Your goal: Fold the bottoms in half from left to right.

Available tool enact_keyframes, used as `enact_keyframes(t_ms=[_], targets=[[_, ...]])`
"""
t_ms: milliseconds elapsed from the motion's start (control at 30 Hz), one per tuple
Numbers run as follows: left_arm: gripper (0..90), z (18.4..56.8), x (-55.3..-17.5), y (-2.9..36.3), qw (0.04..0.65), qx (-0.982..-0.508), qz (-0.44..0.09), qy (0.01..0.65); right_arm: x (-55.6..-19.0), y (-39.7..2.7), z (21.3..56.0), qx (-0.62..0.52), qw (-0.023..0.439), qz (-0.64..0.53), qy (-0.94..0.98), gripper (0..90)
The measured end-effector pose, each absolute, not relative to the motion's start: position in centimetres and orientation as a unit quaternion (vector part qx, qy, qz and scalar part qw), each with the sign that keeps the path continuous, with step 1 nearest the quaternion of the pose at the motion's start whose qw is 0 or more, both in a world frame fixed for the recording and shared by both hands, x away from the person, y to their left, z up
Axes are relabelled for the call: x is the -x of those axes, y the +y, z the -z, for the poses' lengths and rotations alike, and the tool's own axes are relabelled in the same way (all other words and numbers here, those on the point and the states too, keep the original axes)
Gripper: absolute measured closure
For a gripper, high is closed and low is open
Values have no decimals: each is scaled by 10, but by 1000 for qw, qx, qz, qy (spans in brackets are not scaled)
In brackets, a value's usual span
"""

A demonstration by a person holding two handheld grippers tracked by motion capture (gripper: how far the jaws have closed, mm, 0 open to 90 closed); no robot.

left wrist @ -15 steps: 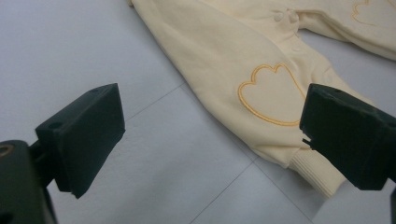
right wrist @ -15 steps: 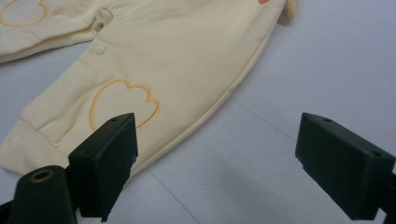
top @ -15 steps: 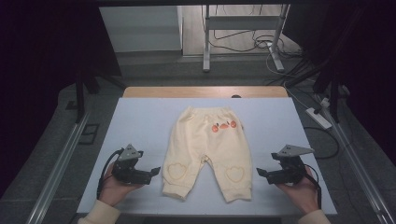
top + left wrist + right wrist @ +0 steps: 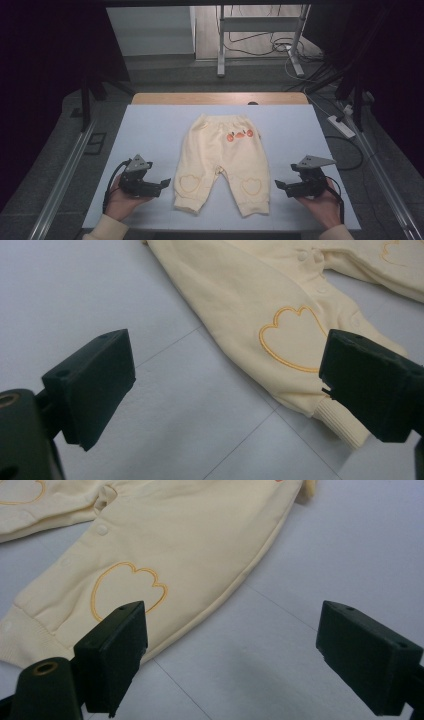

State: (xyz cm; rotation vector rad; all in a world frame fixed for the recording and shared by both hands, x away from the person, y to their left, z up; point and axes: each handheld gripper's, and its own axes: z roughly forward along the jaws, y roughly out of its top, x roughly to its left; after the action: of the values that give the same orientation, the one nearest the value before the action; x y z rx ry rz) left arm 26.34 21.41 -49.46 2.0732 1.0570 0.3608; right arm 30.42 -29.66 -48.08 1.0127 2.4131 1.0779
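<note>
Pale yellow baby trousers (image 4: 221, 160) lie flat on the light blue mat (image 4: 155, 130), waistband far, legs towards me, with an orange print near the waist and an embroidered shape on each knee. My left gripper (image 4: 164, 185) rests on the mat just left of the left leg (image 4: 270, 335), jaws open and empty, pointing at it. To the right of the right leg (image 4: 165, 545) sits my right gripper (image 4: 279, 186), likewise open with nothing between its jaws. Neither touches the cloth.
The mat covers a wooden table (image 4: 220, 98) whose far edge shows. Metal rails (image 4: 60, 175) run along both sides. A power strip (image 4: 340, 126) and cables (image 4: 280, 47) lie on the floor beyond, with a metal stand (image 4: 220, 45) behind.
</note>
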Motion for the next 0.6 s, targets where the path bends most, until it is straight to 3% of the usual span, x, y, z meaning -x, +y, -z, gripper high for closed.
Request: enact_keyframes(t_ms=[600], targets=[[85,495,-266,215,383,-815,-139,411,-305,-292,480,-349,158,-380,842,135]])
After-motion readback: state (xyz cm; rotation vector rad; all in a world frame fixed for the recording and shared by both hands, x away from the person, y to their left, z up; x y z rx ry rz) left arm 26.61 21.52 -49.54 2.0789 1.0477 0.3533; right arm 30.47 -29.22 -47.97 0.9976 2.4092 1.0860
